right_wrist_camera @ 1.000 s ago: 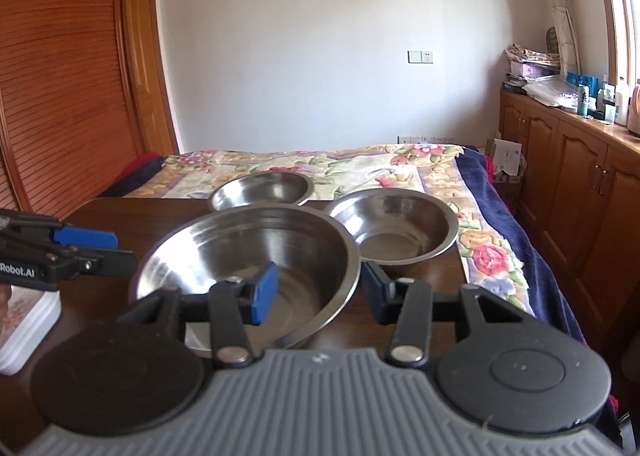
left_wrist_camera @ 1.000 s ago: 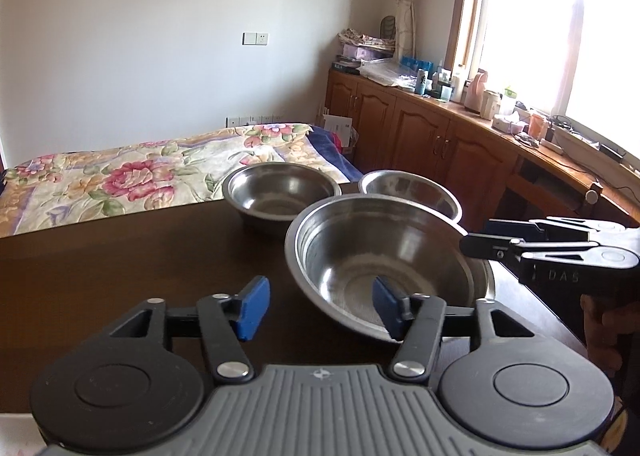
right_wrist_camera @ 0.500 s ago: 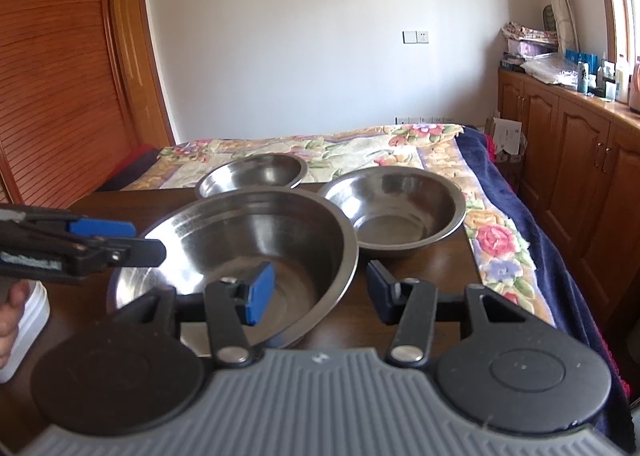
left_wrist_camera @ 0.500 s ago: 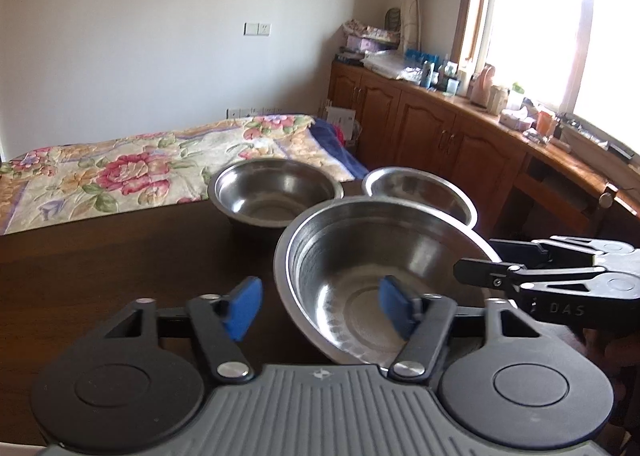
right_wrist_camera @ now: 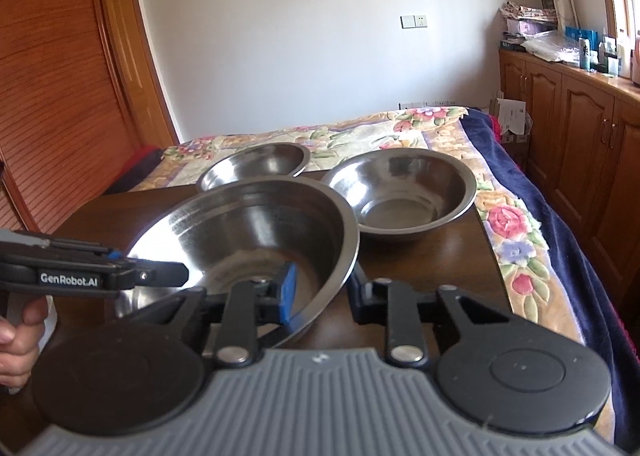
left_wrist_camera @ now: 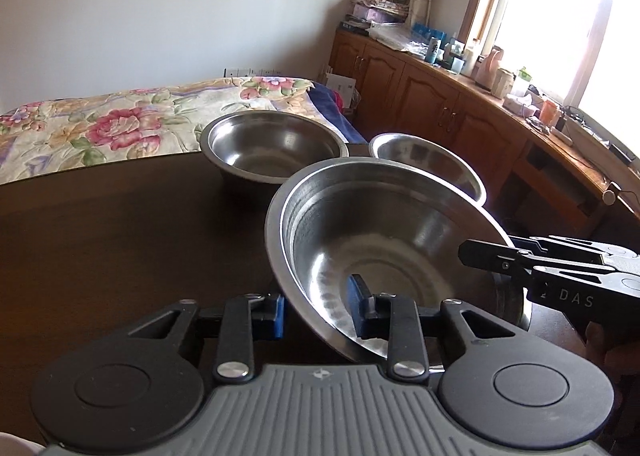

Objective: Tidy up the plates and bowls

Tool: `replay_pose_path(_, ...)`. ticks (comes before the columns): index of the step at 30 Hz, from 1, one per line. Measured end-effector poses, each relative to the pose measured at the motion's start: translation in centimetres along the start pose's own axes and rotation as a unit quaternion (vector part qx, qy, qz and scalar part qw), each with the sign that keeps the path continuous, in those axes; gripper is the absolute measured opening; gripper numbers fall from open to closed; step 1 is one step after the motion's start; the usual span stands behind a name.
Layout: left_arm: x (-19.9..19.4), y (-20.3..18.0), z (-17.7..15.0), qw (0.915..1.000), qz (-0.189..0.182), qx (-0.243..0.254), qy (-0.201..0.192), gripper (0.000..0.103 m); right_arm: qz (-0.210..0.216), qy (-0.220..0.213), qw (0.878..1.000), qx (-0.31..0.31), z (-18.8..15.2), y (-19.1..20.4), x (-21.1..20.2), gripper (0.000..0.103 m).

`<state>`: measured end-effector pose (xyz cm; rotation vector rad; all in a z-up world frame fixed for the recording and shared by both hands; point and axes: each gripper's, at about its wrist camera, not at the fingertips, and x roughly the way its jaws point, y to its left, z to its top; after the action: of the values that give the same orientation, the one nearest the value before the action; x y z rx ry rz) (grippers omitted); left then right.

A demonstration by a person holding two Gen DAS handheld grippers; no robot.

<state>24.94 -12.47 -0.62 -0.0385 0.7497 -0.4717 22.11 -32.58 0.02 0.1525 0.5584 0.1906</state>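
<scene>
Bowl [left_wrist_camera: 384,256] tilted above the table [left_wrist_camera: 120,240], its rim clamped at 9 o'clock by left gripper [left_wrist_camera: 316,312] and 3 o'clock by right gripper [right_wrist_camera: 320,292], balancing it for nesting, presumably.

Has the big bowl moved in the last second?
Yes. The big bowl, straddled at its rim by both grippers, now tilts and overlaps more of the far bowl on the table, so it has lifted.
</scene>
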Motion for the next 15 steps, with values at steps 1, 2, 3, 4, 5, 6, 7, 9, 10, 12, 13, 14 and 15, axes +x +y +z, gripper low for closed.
replay_pose_path(1,-0.1,-0.1,-0.1,1.0000,-0.001,-0.001,0.001,0.027,-0.003,0.000,1.000,-0.001,0.0,0.1,-0.1,0.029)
replay_pose_path(2,-0.2,-0.1,-0.1,1.0000,-0.004,-0.002,0.002,0.027,-0.004,0.001,1.000,-0.001,-0.1,0.1,-0.1,0.028)
replay_pose_path(3,-0.4,-0.1,-0.2,1.0000,-0.006,-0.003,0.001,0.027,-0.003,0.001,1.000,0.001,-0.1,0.1,-0.2,0.028)
replay_pose_path(4,-0.6,-0.1,-0.3,1.0000,-0.008,-0.003,-0.001,0.027,-0.001,0.000,1.000,0.005,-0.1,0.1,-0.4,0.028)
replay_pose_path(5,-0.8,-0.1,-0.3,1.0000,-0.009,-0.003,-0.003,0.027,-0.001,-0.002,1.000,0.004,-0.1,0.3,-0.7,0.028)
replay_pose_path(6,-1.1,-0.2,-0.4,0.9999,-0.010,-0.002,-0.006,0.027,-0.002,-0.005,1.000,0.002,-0.1,0.4,-0.9,0.028)
replay_pose_path(7,-1.4,-0.2,-0.5,0.9999,-0.010,0.000,-0.009,0.027,-0.002,-0.008,1.000,0.001,-0.1,0.5,-1.2,0.028)
replay_pose_path(9,-2.1,-0.4,-0.7,0.9998,-0.011,0.003,-0.015,0.027,-0.002,-0.014,1.000,0.000,0.0,0.8,-1.6,0.028)
replay_pose_path(10,-2.5,-0.5,-0.8,0.9998,-0.011,0.005,-0.019,0.027,-0.002,-0.016,1.000,-0.002,0.0,1.0,-1.9,0.028)
replay_pose_path(12,-3.3,-0.6,-1.1,0.9996,-0.011,0.006,-0.026,0.028,0.000,-0.019,1.000,-0.004,-0.1,1.4,-2.4,0.028)
replay_pose_path(13,-3.7,-0.5,-1.2,0.9995,-0.012,0.006,-0.029,0.028,0.002,-0.020,1.000,-0.004,-0.2,1.6,-2.6,0.028)
replay_pose_path(14,-4.2,-0.5,-1.4,0.9994,-0.012,0.005,-0.031,0.028,0.004,-0.021,1.000,-0.004,-0.3,1.8,-2.8,0.028)
replay_pose_path(15,-4.6,-0.4,-1.6,0.9993,-0.013,0.004,-0.034,0.028,0.006,-0.022,1.000,-0.004,-0.3,2.1,-3.0,0.028)
